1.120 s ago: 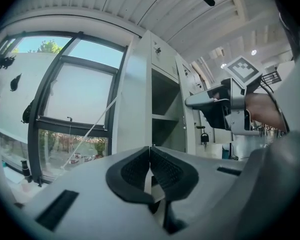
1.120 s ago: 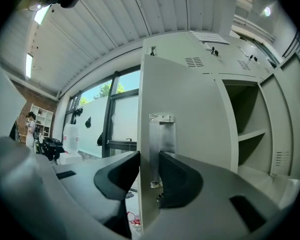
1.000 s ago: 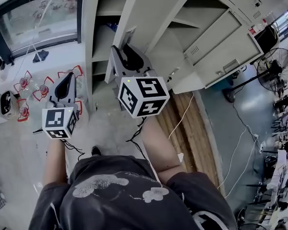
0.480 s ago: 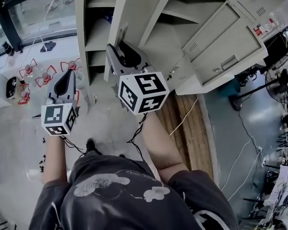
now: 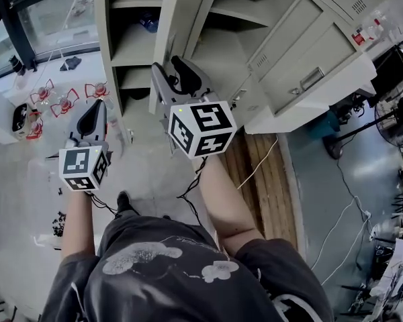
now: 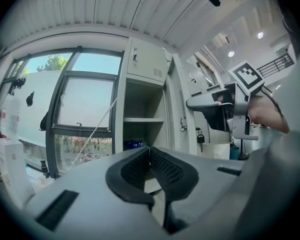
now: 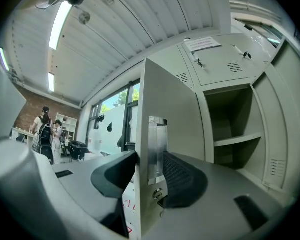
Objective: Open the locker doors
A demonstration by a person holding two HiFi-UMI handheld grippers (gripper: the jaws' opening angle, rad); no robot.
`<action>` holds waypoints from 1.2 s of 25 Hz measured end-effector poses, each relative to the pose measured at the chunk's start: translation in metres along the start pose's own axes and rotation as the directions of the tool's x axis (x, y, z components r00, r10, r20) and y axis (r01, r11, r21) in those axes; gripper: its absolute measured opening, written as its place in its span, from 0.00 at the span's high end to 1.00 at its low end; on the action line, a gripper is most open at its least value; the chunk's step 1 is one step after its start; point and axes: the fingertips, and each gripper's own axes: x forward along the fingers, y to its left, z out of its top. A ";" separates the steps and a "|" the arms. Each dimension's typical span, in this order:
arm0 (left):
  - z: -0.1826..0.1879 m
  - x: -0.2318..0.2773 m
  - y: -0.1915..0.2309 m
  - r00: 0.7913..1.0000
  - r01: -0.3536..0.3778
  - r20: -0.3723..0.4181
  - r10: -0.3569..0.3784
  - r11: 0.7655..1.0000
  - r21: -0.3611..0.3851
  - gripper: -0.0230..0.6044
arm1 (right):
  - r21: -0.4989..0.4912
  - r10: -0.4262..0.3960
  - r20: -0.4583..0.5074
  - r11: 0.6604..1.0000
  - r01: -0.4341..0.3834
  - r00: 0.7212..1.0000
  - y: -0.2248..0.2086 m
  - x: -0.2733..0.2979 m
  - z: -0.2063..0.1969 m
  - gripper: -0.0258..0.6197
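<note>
Locker door (image 7: 171,100) sits edge-on between our right gripper (image 7: 149,168) jaws, which have just been spreading, likely to release it; left gripper (image 6: 150,156) jaws pressed together, idle.

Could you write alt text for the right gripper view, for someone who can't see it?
The right gripper straddles the edge of an open grey locker door, its jaws having just been opening around the door's metal handle plate. To the right stands an open locker with a shelf.
</note>
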 end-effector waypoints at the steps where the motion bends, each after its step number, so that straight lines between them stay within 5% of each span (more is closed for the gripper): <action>1: 0.001 0.000 -0.005 1.000 0.000 0.003 0.000 1.000 0.000 0.95 | -0.001 0.000 0.000 1.000 0.000 1.000 -0.003 -0.005 0.000 0.67; 20: 0.001 -0.026 -0.087 1.000 -0.008 -0.001 0.008 1.000 0.001 0.95 | 0.063 -0.022 0.049 0.998 0.019 0.999 -0.066 -0.075 0.004 0.73; 30: -0.016 -0.054 -0.083 0.999 -0.034 -0.043 0.033 0.999 -0.004 0.95 | 0.084 -0.101 0.074 0.992 0.095 0.992 -0.083 -0.090 0.004 0.81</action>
